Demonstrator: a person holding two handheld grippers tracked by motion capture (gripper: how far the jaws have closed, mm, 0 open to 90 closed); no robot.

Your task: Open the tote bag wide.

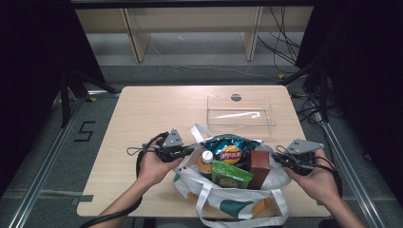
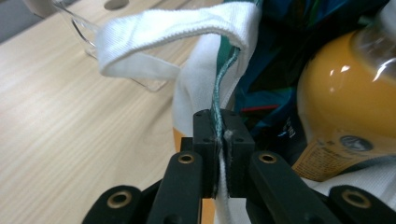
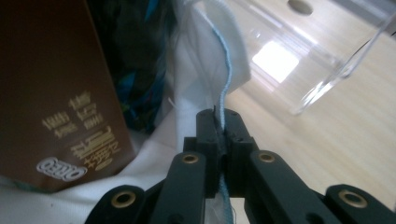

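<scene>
Black jaws of the left gripper [image 2: 219,140] clench the teal-stitched rim of a white cloth tote bag [image 1: 223,202] printed with teal and orange shapes, while the right gripper [image 3: 220,135] pinches the opposite rim in the same way, at about 9 and 3 o'clock of the bag on the high view. Packed inside are a blue crinkled crisp packet [image 1: 230,146], a green snack pouch [image 1: 231,175], a brown cardboard biscuit box [image 1: 260,167] and an orange juice bottle with a clear cap [image 1: 206,164], all apparently not yet unpacked. With both sides gripped, the bag looks ready to be spread open or lifted; emptying or moving it remains to be done. At 12 o'clock from the bag, an empty clear plastic tray [image 1: 241,110] waits on the pale wooden table [image 1: 142,118], set on grey flooring with cables and a wooden frame behind.
</scene>
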